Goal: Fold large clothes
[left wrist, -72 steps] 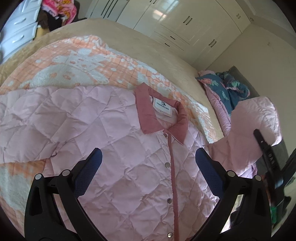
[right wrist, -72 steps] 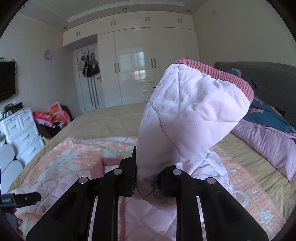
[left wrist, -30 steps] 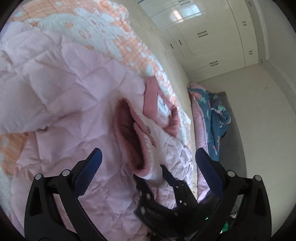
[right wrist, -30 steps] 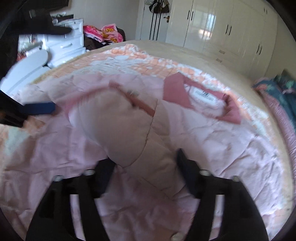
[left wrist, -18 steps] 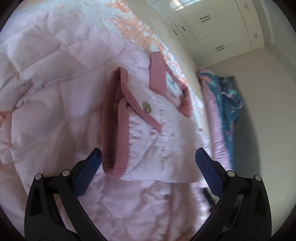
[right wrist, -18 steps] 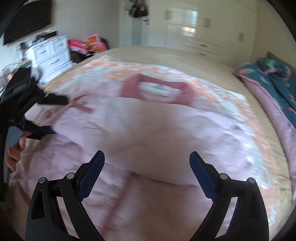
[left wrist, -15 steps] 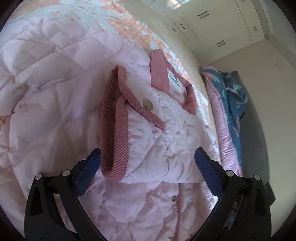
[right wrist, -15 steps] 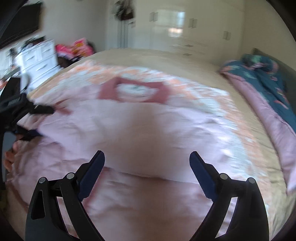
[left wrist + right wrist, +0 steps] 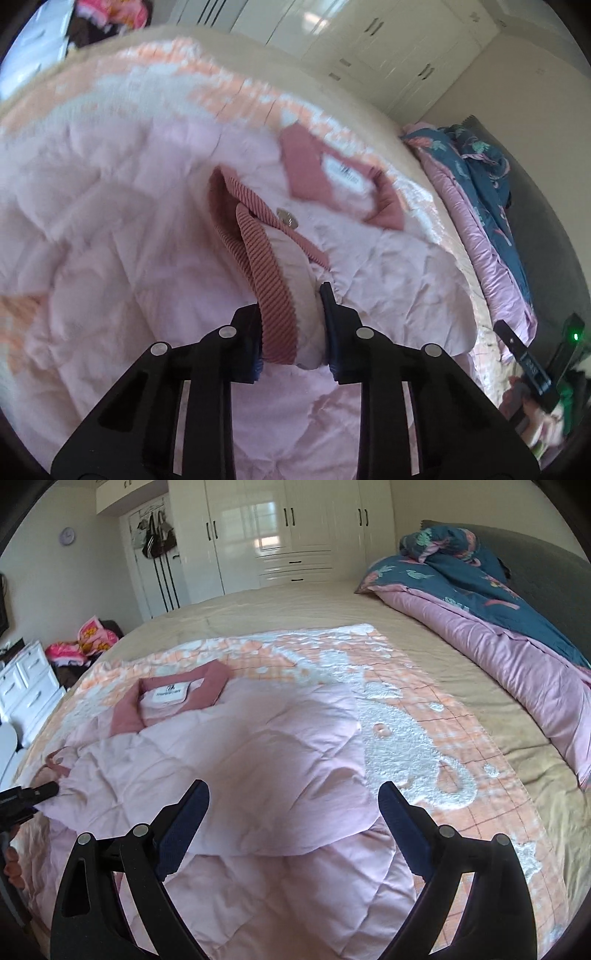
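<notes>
A pale pink quilted jacket (image 9: 240, 775) lies face up on the bed, its dusty-rose collar (image 9: 170, 698) towards the wardrobes. One sleeve is folded across the chest. Its ribbed rose cuff (image 9: 269, 280) is pinched between the pads of my left gripper (image 9: 290, 299), whose jaws are closing on it. In the right wrist view that left gripper (image 9: 51, 789) shows at the left edge with fingers of a hand below it. My right gripper (image 9: 293, 790) hovers open over the jacket's lower half, with nothing between its fingers.
An orange-and-white blanket (image 9: 406, 720) lies under the jacket on a beige bed (image 9: 295, 602). A blue and pink duvet (image 9: 498, 609) is heaped along the grey headboard side. White wardrobes (image 9: 288, 535) stand behind, and white drawers (image 9: 26, 686) at the left.
My right gripper laid the sleeve across the jacket, let go and pulled back to the right. My left gripper moved in on the cuff and went from wide open to pinching it.
</notes>
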The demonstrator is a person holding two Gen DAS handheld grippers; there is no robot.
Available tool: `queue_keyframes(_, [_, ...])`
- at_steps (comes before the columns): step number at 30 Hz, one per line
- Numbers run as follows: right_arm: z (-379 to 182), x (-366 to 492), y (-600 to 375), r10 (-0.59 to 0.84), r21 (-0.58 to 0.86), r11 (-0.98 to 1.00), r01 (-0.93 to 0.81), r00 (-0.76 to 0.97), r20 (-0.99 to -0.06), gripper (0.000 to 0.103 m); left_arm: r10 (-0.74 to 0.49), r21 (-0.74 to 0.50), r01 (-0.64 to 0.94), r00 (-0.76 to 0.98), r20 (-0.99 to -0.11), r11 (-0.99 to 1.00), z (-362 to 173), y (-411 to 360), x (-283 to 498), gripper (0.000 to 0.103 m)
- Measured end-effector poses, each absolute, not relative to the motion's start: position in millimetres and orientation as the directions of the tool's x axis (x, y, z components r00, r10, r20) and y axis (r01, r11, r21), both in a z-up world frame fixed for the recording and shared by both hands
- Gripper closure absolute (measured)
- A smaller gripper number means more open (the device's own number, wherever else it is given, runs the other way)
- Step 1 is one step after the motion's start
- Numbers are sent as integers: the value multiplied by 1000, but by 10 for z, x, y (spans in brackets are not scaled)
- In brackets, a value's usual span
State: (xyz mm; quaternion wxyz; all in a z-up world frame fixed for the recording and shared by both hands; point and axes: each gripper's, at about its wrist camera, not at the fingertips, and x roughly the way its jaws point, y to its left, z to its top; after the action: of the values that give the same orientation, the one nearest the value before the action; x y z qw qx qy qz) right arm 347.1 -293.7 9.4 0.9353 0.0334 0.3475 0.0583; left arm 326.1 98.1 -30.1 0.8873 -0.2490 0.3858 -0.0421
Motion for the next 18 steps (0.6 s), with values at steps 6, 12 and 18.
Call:
queue_keyframes(6, [71,3557,-2747,183,89,982,-166,726,-663,11,-246,-468,-145,697,-674,872,-288,1096,3239,85])
queue_keyframes(12, [-67,3655,-2505,221,81,969,-235,664,-715,11,-240,-462,-178,666,-706,869,-461,1083,3237,85])
queue_keyframes(18, [-258,3763,-2486,201,83,972,-219,598,-776,11,-235,-453,-196,643,-729,870,-580,1098,3217,83])
